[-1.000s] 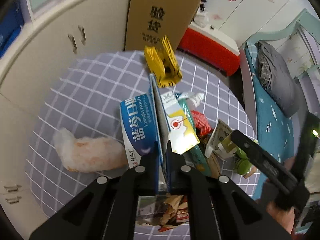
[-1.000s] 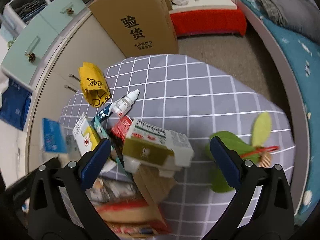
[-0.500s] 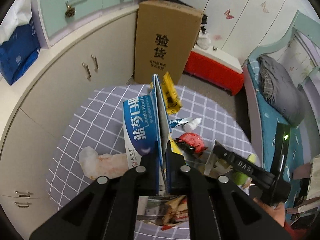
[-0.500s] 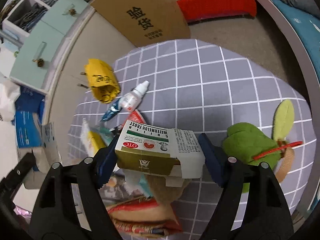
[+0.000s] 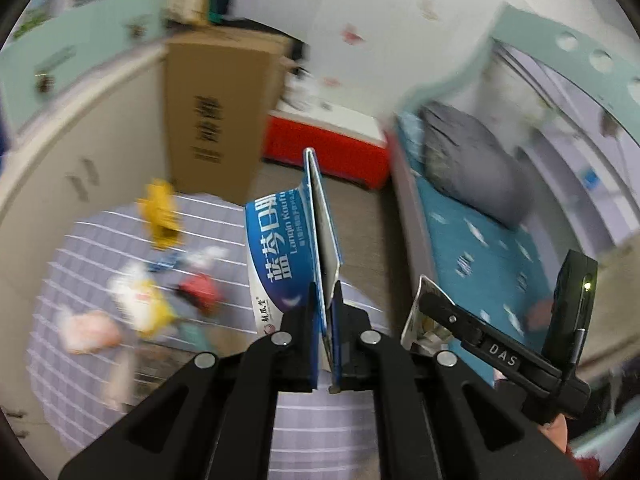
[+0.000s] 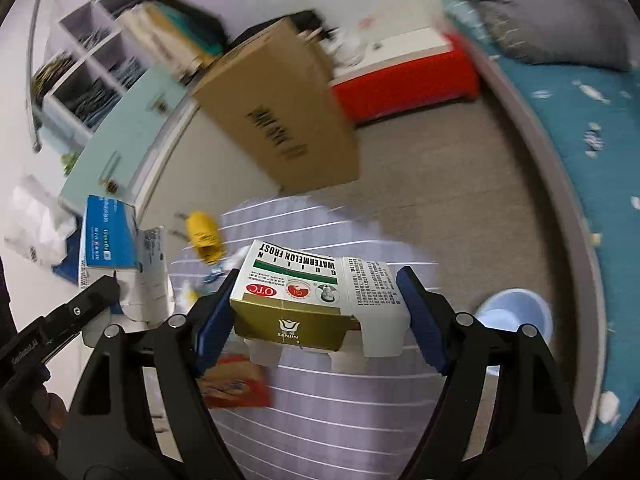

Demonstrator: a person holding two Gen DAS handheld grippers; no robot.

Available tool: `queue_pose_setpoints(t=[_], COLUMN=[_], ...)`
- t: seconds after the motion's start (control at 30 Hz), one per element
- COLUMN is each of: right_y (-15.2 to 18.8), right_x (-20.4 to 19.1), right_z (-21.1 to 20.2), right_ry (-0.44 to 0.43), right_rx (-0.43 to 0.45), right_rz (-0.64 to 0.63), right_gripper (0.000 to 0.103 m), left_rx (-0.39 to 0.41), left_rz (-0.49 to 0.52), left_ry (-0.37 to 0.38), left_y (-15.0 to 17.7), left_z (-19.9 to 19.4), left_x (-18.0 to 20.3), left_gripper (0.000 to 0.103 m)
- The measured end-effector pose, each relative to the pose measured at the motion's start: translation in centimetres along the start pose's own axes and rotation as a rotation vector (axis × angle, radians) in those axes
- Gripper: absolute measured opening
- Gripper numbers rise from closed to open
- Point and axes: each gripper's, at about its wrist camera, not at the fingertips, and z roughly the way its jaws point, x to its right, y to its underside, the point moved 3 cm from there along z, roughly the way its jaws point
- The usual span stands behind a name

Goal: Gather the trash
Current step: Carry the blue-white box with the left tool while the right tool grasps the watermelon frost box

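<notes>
Our left gripper (image 5: 325,312) pinches a flattened blue box (image 5: 288,248); our right gripper (image 6: 316,312) clamps a white-and-gold medicine box (image 6: 320,300) above the checked cloth (image 6: 360,392).

A tall brown cardboard box (image 6: 280,108) with black print stands on the floor at upper centre of the right wrist view, against pale cream cabinets (image 5: 68,152) that curve along the left of the left wrist view. Above them sit mint-green drawer fronts (image 6: 120,148) and, at upper left, white open shelving (image 6: 80,60) stuffed with blurred items. A low red unit with a white top (image 5: 332,144) lines the white back wall (image 5: 360,8), which carries small pink decals. A bed with teal patterned bedding (image 6: 600,140) and a grey pillow (image 5: 472,164) fills the right side. The floor (image 6: 460,184) is grey-brown. A grey cloth with white grid lines (image 6: 340,392) covers the lower centre.
</notes>
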Motion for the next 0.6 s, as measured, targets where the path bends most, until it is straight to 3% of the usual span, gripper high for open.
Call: queue_pose_setpoints(t=[0.27,0.47,0.6], right_y=[1.5,1.7,1.9], right_x=[11.5,17.1,20.4], right_z=[-4.3,-4.7,-4.1], right_ry=[0.166,0.216,0.227], right_rx=[0.016,0.04,0.023], right_rz=[0.111,0.171,0.219], right_gripper=[0.076,0.078,0.089], left_rx=[-0.194,-0.274,-0.337], left_rz=[0.147,0.176,0.17], left_ry=[0.181,0.241,0.264], left_y=[3.1,4.8,6.1], left_z=[6.7,10.7,13.0], left_x=[12.1,16.7,18.3], left_gripper=[0.005,0.005,0.005])
